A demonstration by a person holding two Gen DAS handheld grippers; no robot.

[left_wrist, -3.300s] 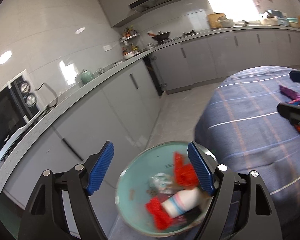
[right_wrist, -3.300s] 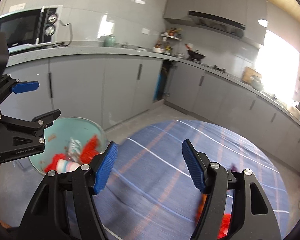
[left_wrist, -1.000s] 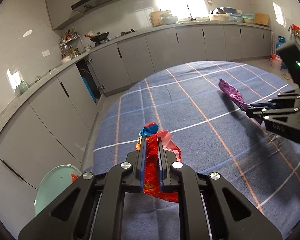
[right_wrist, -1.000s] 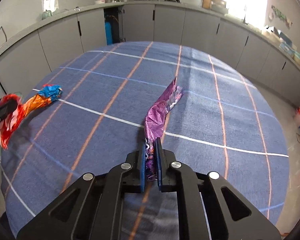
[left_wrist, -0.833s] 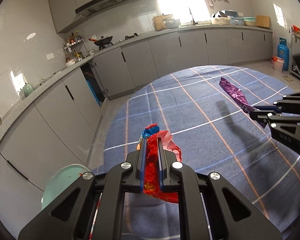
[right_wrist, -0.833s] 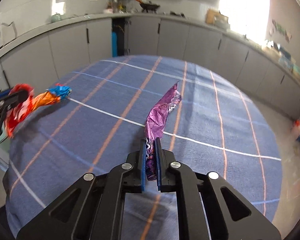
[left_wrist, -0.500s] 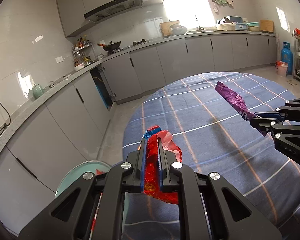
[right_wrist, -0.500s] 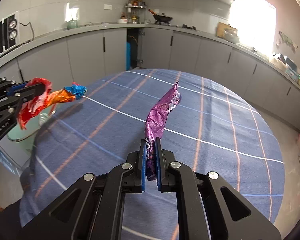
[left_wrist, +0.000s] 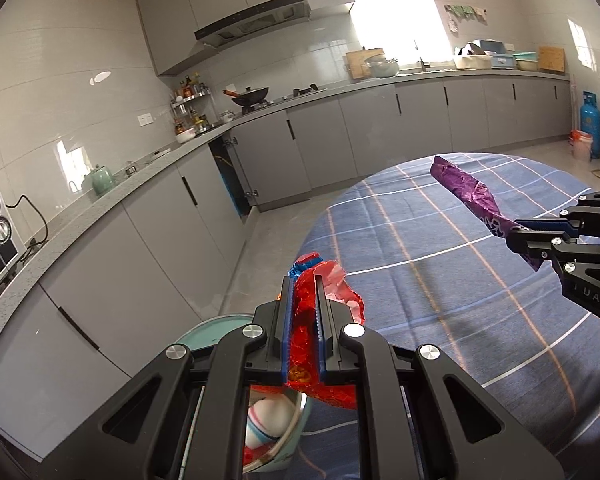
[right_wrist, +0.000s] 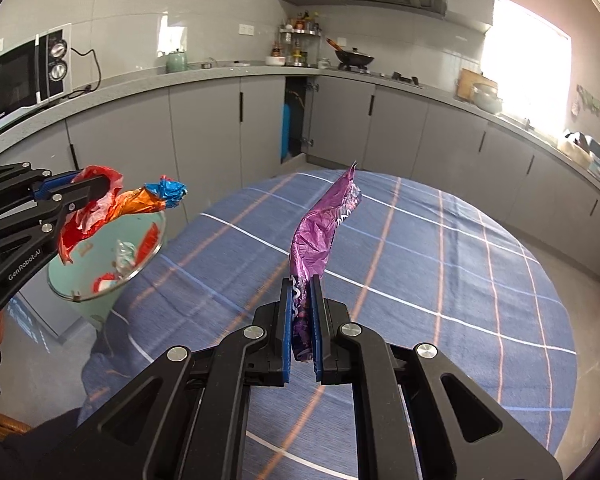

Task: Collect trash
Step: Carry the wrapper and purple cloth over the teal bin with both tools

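1. Up close, the left gripper (left_wrist: 303, 312) has its blue-padded jaws pinching a crumpled red wrapper (left_wrist: 328, 292), which has an orange and blue twisted end.
2. Seen from the right wrist camera, that same left gripper (right_wrist: 80, 188) holds the red wrapper (right_wrist: 112, 204) in the air directly above a pale green bin (right_wrist: 104, 260).
3. Inside the bin lie several scraps: red pieces, something silvery, and a white item with coloured stripes.
4. From the left wrist camera, the bin (left_wrist: 204, 332) shows just below and behind the gripper's arms, beside the edge of the table.
5. Meanwhile, the right gripper (right_wrist: 302, 312) has its jaws pressed onto the lower end of a long purple wrapper (right_wrist: 324, 232), which stands up from the pads and leans slightly right.
6. From the left wrist camera, the right gripper (left_wrist: 540, 232) enters from the right edge, with the purple wrapper (left_wrist: 468, 196) pointing up and to the left, above the table.
7. Below both grippers spreads a round table covered by a blue cloth (right_wrist: 440, 248) with thin white and orange lines.
8. Behind it, grey kitchen cabinets (right_wrist: 204, 136) run along the walls, with a microwave (right_wrist: 24, 72) on the counter at the left.
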